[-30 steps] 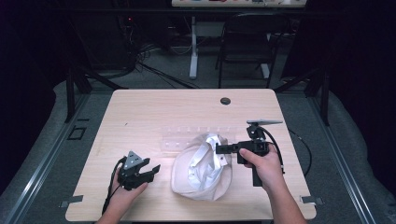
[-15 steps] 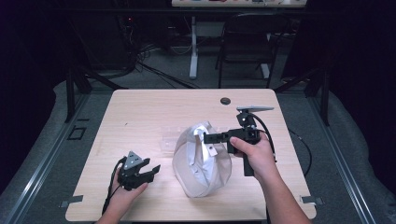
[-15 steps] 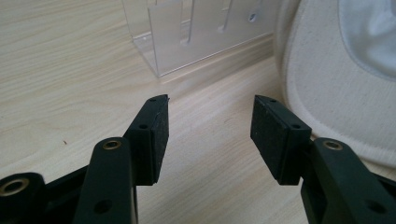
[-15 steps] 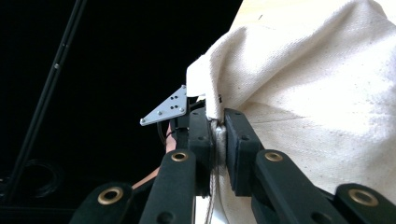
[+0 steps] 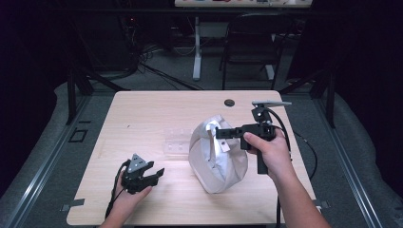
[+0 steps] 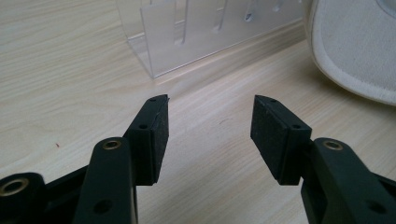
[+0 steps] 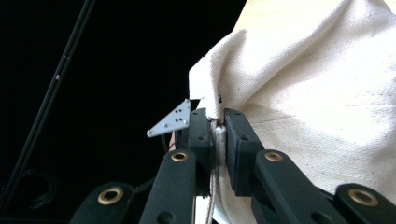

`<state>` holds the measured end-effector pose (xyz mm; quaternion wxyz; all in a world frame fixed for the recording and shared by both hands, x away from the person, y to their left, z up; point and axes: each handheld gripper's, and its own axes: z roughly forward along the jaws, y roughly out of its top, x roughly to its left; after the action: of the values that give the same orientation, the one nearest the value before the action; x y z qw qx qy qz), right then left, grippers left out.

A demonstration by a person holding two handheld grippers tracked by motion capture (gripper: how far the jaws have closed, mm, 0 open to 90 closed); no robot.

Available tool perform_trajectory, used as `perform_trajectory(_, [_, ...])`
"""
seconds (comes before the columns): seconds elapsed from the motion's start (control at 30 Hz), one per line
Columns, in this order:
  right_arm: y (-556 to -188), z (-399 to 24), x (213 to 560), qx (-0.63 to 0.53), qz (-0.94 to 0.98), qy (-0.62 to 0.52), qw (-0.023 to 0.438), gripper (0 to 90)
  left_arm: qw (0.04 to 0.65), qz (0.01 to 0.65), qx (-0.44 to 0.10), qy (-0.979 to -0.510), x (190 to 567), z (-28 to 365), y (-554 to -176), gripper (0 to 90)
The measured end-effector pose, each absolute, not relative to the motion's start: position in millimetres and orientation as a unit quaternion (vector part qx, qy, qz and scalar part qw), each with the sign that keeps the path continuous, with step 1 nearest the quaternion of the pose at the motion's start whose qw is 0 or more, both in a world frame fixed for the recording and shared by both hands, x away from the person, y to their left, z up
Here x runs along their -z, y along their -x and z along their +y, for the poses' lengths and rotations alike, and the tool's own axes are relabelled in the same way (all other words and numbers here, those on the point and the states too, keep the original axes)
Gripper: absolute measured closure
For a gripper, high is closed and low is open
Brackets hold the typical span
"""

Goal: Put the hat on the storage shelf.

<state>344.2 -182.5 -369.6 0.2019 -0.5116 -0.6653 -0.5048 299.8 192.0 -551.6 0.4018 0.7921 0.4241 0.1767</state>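
Dim lab, lone wooden table (image 5: 157,109), floor cables (image 5: 157,71), desk legs (image 5: 196,52)

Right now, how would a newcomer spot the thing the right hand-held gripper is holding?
On the wooden table, look right of centre: a bulging off-white cloth bag. Beside it lies a clear plastic rack; the bag alone is soft fabric, pinched at its top by the right hand-held gripper.

A cream-white cloth bag (image 5: 216,156) sits on the pale wood-grain table (image 5: 142,118) (both claws are black).

Left hand-held gripper (image 5: 151,174) low, jaws apart, nothing between. Right hand-held gripper (image 5: 219,134) raised, level, jaws clamped tight.
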Motion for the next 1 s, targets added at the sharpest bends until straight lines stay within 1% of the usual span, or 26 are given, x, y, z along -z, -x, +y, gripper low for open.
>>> perform_trajectory(0.3, [-352.9,-189.1,355.8,0.518,-0.653,0.515,0.198,82.1,0.409,0.420,-0.169,-0.792,550.4,187.4,-298.2,46.4])
perform_trajectory(0.4, [-358.9,-188.4,349.4,0.516,-0.654,0.521,0.188,82.1,0.412,0.420,-0.172,-0.790,550.1,186.5,-298.3,46.0])
perform_trajectory(0.63, [-368.4,-188.1,339.2,0.522,-0.647,0.523,0.189,82.1,0.413,0.419,-0.170,-0.791,550.0,185.3,-298.3,45.9])
perform_trajectory(0.87, [-384.4,-185.6,330.1,0.515,-0.643,0.536,0.182,82.1,0.411,0.418,-0.169,-0.792,550.2,184.5,-298.2,45.9])
perform_trajectory(1.0, [-392.3,-184.5,326.4,0.515,-0.639,0.540,0.187,82.1,0.413,0.419,-0.169,-0.790,550.6,184.0,-298.4,45.9])
